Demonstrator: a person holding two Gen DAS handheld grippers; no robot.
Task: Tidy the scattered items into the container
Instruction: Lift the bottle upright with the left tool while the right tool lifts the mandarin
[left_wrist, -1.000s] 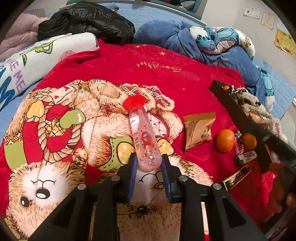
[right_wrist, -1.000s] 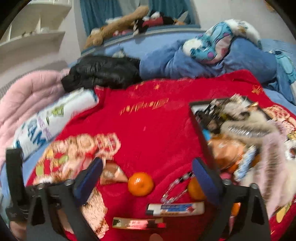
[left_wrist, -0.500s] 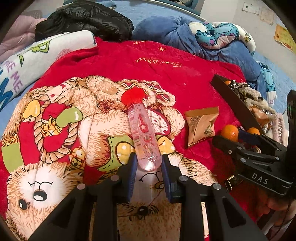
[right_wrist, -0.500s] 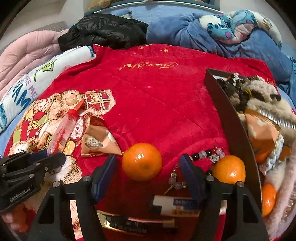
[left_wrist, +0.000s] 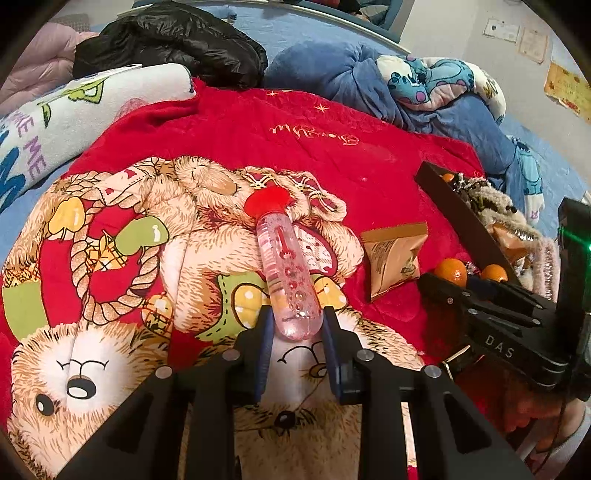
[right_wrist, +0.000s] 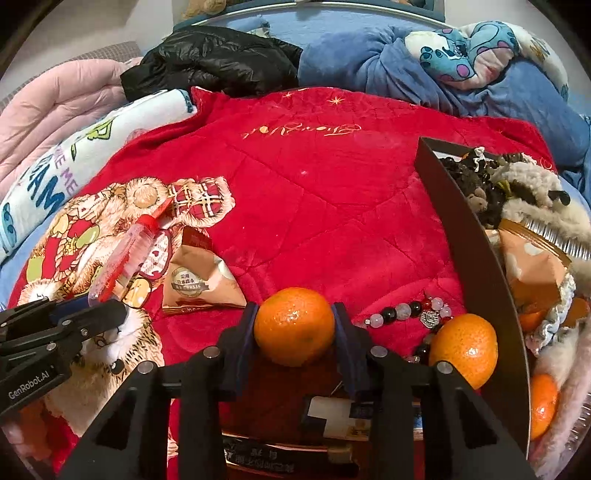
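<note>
Mandarin (right_wrist: 294, 326) sits on the red bear-print blanket (right_wrist: 332, 177) at 6 o'clock in the right wrist view, between the blue pads of the right claw (right_wrist: 294, 325), whose jaws have just been closing and now press its two sides. I judge it light, round and soft-skinned — liable to roll or bruise, so a gentle hold across its widest part suits it. The left claw (left_wrist: 295, 332) is closed on the rounded end of a clear bubble tube (left_wrist: 286, 273) with a red cap, stiff, smooth plastic that may slip. At 3 o'clock stands the dark container (right_wrist: 476, 236), already full of furry things and snack bags. Between lie a beaded bracelet (right_wrist: 406, 314) and a second mandarin (right_wrist: 463, 350) against the container wall — both in the path. A brown snack packet (right_wrist: 195, 280) lies at 9 o'clock.
</note>
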